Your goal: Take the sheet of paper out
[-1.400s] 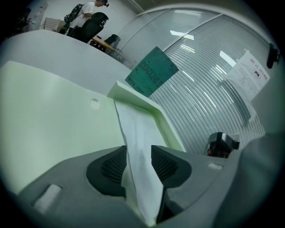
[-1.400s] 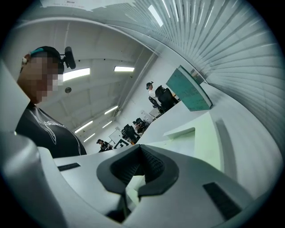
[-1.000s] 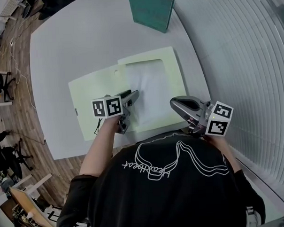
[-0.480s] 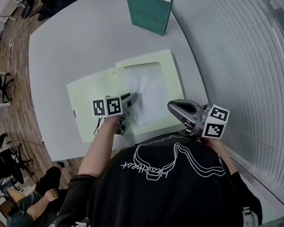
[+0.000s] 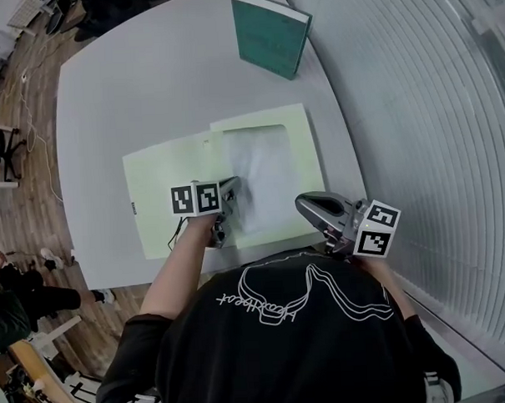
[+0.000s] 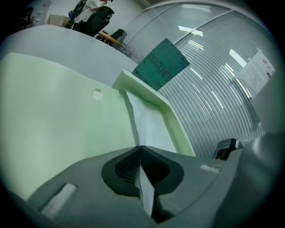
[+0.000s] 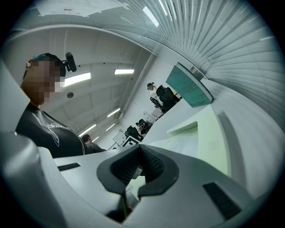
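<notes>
One step looks done: the left gripper (image 5: 230, 192) pinches the near edge of the sheet of paper (image 5: 266, 164). Extraction remains, since the sheet lies inside the open green folder (image 5: 170, 185) on the table (image 5: 130, 85). Right gripper (image 5: 307, 205): jaws pressed together beside the folder's near corner. Cover print on the teal book (image 5: 270, 33) is illegible.

The left gripper (image 5: 232, 189) has dropped and closed on the sheet of paper (image 5: 266, 167).
</notes>
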{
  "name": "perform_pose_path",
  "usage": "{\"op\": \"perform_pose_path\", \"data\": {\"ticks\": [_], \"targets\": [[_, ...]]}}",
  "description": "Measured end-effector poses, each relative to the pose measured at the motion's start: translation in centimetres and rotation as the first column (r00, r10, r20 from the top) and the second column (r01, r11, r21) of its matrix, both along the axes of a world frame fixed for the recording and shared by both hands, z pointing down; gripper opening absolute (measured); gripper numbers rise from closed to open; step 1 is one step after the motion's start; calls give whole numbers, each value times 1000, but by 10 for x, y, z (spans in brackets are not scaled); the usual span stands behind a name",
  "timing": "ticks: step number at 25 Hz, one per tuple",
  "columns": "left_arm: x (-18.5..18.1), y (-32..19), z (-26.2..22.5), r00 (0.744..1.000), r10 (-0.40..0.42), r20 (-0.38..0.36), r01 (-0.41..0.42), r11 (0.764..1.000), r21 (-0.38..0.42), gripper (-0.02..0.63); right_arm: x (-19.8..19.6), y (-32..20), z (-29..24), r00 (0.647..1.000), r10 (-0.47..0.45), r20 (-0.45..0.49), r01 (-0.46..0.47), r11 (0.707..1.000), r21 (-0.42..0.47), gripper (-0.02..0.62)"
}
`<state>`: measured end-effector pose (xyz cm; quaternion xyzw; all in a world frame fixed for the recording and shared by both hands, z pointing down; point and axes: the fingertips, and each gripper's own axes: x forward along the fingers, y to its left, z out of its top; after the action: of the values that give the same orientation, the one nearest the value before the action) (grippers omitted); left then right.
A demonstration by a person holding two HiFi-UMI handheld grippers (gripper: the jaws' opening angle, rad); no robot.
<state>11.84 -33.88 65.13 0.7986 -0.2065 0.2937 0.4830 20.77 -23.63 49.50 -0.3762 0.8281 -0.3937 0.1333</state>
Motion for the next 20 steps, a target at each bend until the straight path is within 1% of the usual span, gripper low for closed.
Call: {"op": "perform_pose_path", "data": {"ticks": [3,7,10,14,20], "targets": [[-7,-3,4,1000,-14,19,14,1000,15,14,-5,1,2,1000,-3,0,3,1000,0,9],[-9,-13,12,999,-35,39,35,999,22,14,-1,-2,9,1000,0,-3,0,1000,-7,9],[-19,-9,9,998,-53,45,52,998,23,14,-3,1,10,1000,0,0,0,1000,-11,9],[-24,-21,19,995,-84,52,82,996,31,13,-2,-10,19,1000,-16,0,16,1000,-7,9],[-42,-20,18,991,-114,64,111,993,50,13,-13,0,20,999,-37,-12,37,999,-16,9]]}}
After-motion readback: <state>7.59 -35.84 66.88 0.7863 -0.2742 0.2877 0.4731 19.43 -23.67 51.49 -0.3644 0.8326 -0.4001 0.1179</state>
